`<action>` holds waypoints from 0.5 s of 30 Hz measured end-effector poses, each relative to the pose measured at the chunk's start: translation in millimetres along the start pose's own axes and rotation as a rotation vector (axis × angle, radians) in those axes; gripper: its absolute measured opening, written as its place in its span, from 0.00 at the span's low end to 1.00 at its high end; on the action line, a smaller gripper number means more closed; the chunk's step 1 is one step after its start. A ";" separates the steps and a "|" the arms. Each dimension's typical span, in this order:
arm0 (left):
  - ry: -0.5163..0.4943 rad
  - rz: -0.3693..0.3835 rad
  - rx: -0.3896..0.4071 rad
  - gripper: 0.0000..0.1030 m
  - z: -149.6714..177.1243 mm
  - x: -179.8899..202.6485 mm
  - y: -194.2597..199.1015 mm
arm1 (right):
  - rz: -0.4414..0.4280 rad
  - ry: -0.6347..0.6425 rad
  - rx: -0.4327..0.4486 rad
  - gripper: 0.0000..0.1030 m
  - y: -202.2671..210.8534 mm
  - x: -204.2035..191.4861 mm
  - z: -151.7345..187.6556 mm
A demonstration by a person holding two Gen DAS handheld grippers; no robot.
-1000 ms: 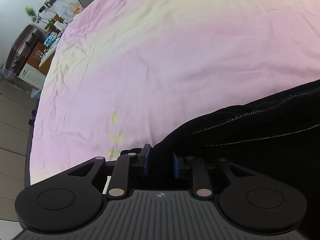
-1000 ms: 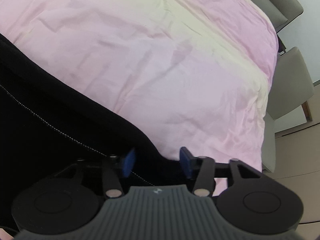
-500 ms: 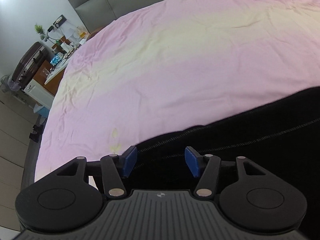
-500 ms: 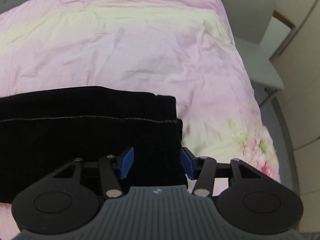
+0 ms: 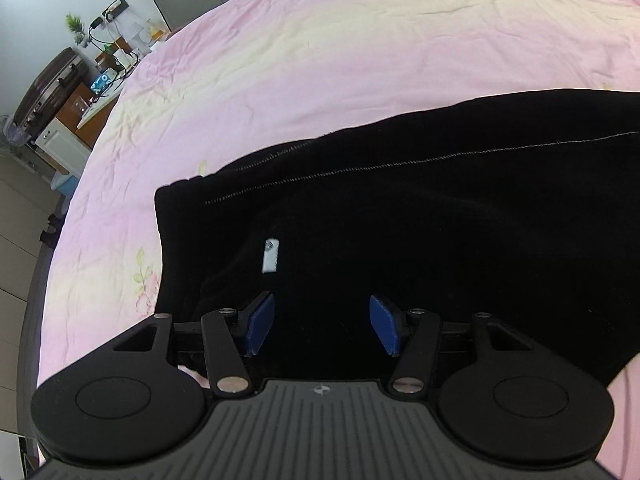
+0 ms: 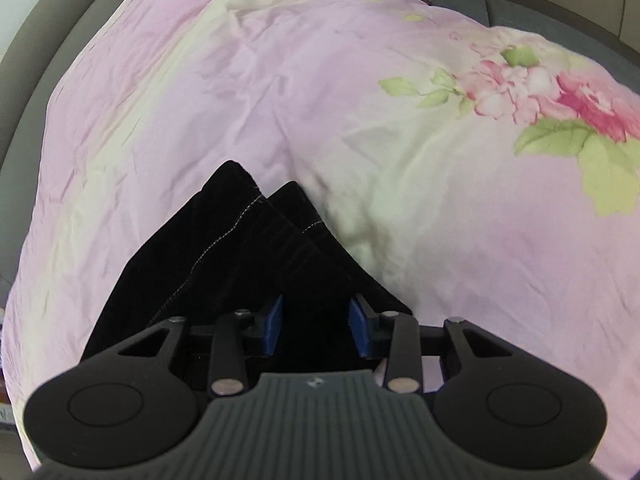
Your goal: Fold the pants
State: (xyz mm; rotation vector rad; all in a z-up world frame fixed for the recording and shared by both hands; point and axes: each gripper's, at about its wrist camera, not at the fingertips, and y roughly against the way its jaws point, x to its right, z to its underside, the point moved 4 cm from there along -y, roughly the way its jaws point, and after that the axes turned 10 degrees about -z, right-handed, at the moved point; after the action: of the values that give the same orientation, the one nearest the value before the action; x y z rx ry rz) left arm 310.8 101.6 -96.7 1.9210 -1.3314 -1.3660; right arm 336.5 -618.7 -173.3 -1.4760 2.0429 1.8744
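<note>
Your left gripper (image 5: 322, 328) gapes above the pants (image 5: 440, 220); your right gripper (image 6: 316, 326) is closing around their hems on the bedspread (image 6: 360, 120).

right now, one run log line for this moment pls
left gripper: open above pants | right gripper: closing, pant hems between pads | bedsheet: underneath

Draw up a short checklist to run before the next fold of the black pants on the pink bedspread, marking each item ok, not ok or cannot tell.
1. Pants lying on bedspread: ok.
2. Left gripper open, clear of cloth: ok.
3. Right gripper gripping the fabric: cannot tell; its jaws are closing, with cloth between them.
4. Leg ends stacked evenly: not ok, two corners are offset.
5. White label tucked in: not ok.
</note>
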 end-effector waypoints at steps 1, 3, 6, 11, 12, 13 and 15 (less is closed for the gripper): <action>0.004 0.008 0.001 0.63 3.7 2.8 4.3 | -0.005 -0.005 0.012 0.18 1.7 0.4 0.4; 0.011 0.021 0.011 0.63 7.0 7.1 11.3 | -0.022 0.039 0.033 0.11 13.6 -7.1 3.2; 0.021 0.048 0.023 0.63 15.6 16.7 22.0 | -0.055 0.095 0.077 0.10 42.4 -18.3 11.7; -0.023 0.116 0.050 0.63 32.7 42.1 41.9 | -0.046 0.078 0.069 0.10 43.9 0.7 20.3; -0.039 0.122 0.057 0.63 34.6 46.1 44.9 | -0.051 0.067 0.078 0.10 38.0 8.6 19.8; -0.057 0.136 0.060 0.63 37.9 50.4 48.2 | -0.055 0.065 0.087 0.09 31.1 15.7 18.1; -0.094 0.180 0.050 0.63 47.7 59.0 53.3 | -0.026 0.047 0.082 0.09 20.4 23.1 20.0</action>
State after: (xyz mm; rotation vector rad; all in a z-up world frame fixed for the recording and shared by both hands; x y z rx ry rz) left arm 247.3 34.4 -103.7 1.7386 -1.5563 -1.3594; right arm 299.9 -620.4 -176.2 -1.5336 2.0824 1.7409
